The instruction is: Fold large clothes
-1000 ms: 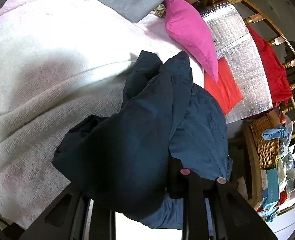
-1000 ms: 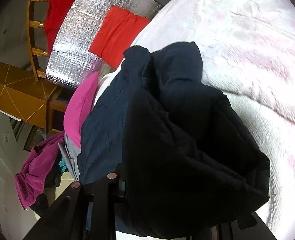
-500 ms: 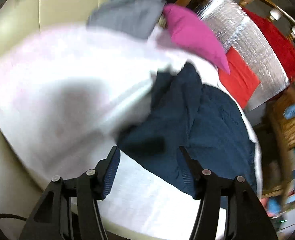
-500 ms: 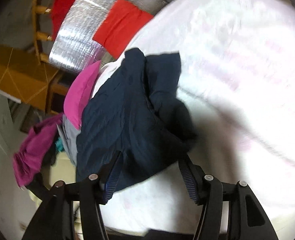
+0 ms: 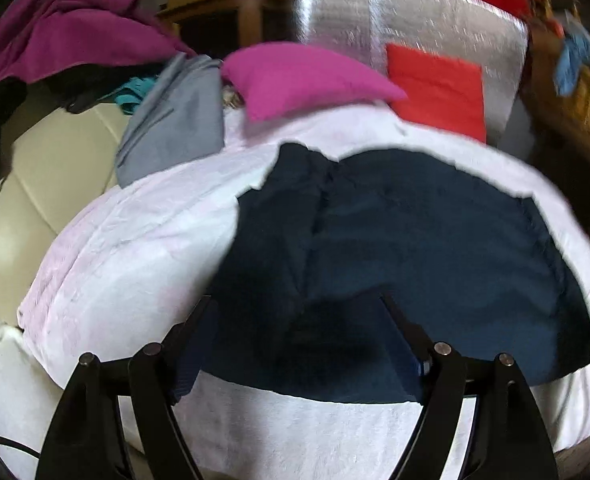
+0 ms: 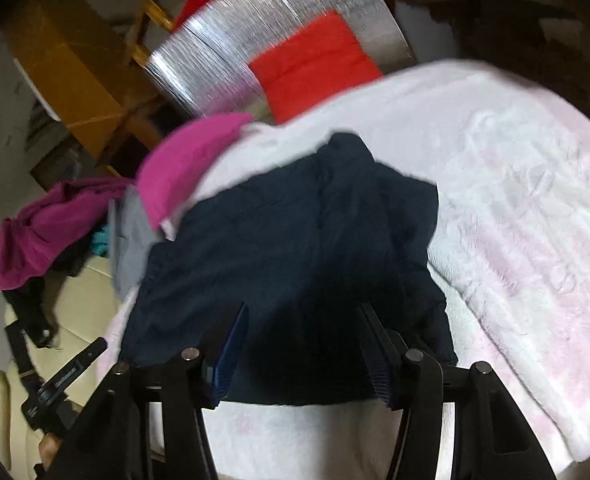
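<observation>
We hold the left claw [image 5: 299, 332] low over the near edge of the navy garment [image 5: 395, 256], its jaws spread wide and grasping nothing; the blue-ribbed fingers [image 5: 405, 354] hover above the dark cloth, though blur keeps us from telling whether they touch it. Our right claw [image 6: 305, 340] is likewise released, jaws apart, poised over the same navy garment [image 6: 295, 240] from the other side. The garment lies spread on a white-and-pink blanket [image 5: 135, 248], its long axis roughly from 9 to 3 o'clock in the left wrist view, a crease running toward 12. Beyond it at 12 o'clock sit a magenta pillow [image 5: 303, 76] and a folded grey cloth [image 5: 175, 116]. At 2 o'clock a wicker basket [image 5: 583, 100] holds something blue, too blurred to name.
</observation>
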A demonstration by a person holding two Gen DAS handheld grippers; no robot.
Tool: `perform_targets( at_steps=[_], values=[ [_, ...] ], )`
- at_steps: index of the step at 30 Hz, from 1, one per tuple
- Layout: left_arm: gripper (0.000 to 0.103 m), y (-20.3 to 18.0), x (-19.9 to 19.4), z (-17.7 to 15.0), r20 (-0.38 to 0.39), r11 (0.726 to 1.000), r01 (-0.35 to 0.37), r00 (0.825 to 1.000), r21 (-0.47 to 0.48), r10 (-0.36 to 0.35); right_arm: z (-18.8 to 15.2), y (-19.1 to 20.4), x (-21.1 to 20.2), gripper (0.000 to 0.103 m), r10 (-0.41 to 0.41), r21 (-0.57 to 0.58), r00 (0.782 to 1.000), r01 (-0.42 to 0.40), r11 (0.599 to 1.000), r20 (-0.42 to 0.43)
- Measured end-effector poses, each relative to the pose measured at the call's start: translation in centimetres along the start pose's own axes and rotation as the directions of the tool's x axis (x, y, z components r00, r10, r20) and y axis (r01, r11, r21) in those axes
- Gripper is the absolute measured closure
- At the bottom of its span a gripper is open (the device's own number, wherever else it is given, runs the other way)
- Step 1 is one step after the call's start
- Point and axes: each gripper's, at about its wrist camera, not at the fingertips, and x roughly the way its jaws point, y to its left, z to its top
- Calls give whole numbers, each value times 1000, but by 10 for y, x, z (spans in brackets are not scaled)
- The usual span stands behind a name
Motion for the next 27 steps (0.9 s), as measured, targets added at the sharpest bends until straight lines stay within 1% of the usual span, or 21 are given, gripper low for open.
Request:
perform_targets(
  at_steps=[1, 3, 4, 7, 10, 15, 19, 21, 24, 27],
  values=[
    [22, -5, 9, -3, -19, 1000, -5, 1000, 21, 5, -1, -7, 13, 45, -6, 31, 999, 7, 999, -37],
    [22, -10, 23, -8, -48, 999, -11, 999, 44, 13, -5, -17, 28, 48, -7, 73, 997, 13, 997, -74],
    [22, -11, 29, -11, -60, 999, -14, 998, 52, 17, -7, -20, 30, 53, -11, 75, 997, 16, 997, -71],
    [22, -9, 38, -17, -59, 999, 2, 998, 38, 0, -8, -19, 31, 53, -7, 46, 997, 10, 999, -73],
    [20, -7, 40, -17, -46, 1000, 11, 999, 20, -10, -7, -19, 34, 53, -9, 33, 997, 12, 999, -76],
    [20, -7, 40, -17, -30, 1000, 11, 999, 27, -10, -9, -14, 36, 52, -30, -3, 997, 29, 1000, -71],
    [19, -5, 43, -16, -28, 1000, 16, 999, 26, -15, -4, -10, 26, 52, -41, -16, 997, 40, 999, -67],
    [19, -4, 44, -15, -30, 1000, 19, 999, 19, -19, 1, -1, 18, 52, -51, -50, 998, 49, 998, -43],
    [18, -4, 46, -15, -29, 1000, 20, 999, 19, -20, 13, 17, 3, 52, -46, -105, 999, 48, 993, 22],
    [18, -4, 46, -14, -26, 1000, 20, 999, 20, -19, 28, 25, 4, 52, -53, -121, 998, 58, 991, 43]
  ],
)
